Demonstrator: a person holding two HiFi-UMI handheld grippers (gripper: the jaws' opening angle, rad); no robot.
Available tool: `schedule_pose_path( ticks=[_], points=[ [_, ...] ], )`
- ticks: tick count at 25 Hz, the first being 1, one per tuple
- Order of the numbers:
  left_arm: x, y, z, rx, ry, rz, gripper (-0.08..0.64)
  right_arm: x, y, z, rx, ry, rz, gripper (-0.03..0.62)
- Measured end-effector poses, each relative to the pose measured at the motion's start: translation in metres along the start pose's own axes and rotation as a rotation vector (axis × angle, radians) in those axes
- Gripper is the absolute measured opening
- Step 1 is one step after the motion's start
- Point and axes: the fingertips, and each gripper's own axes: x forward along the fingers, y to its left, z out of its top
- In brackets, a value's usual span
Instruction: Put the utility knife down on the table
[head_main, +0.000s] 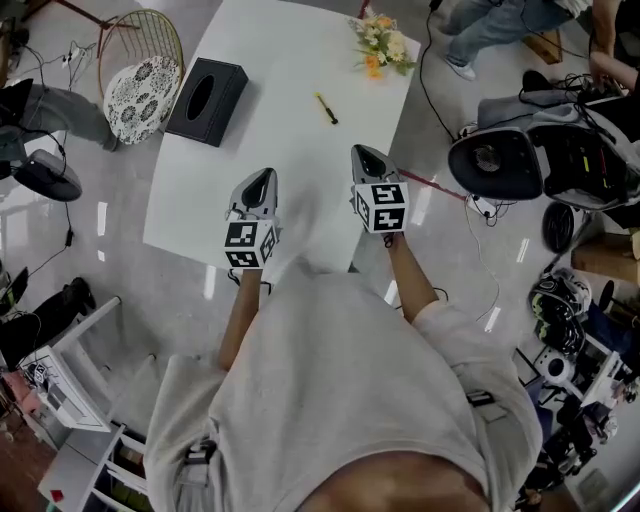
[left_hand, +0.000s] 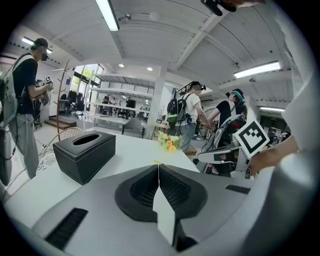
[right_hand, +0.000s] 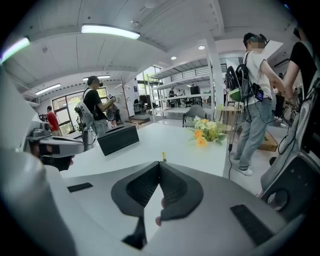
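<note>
The yellow utility knife (head_main: 327, 108) lies flat on the white table (head_main: 290, 190), towards its far side, with nothing touching it. It shows as a small yellow sliver past the jaws in the left gripper view (left_hand: 157, 162) and in the right gripper view (right_hand: 163, 157). My left gripper (head_main: 266, 175) hovers over the table's near part, shut and empty (left_hand: 159, 167). My right gripper (head_main: 358, 150) hangs at the near right edge, well short of the knife, its jaws closed together with nothing between them (right_hand: 160, 164).
A black tissue box (head_main: 207, 100) stands at the table's far left and a flower bunch (head_main: 383, 45) at the far right corner. A wire chair with a patterned cushion (head_main: 142, 85) is left of the table. People stand around; cables and gear lie on the floor at right.
</note>
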Motion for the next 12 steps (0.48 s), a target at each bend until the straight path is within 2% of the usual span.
schedule_pose_path(
  ticks=[7, 12],
  points=[
    [-0.006, -0.003, 0.006, 0.013, -0.024, -0.006, 0.021, -0.038, -0.001, -0.012, 0.008, -0.024, -0.026, 0.031],
    [-0.012, -0.009, 0.017, 0.022, -0.052, -0.007, 0.021, -0.053, -0.004, 0.007, 0.006, -0.084, -0.04, 0.031]
  ],
)
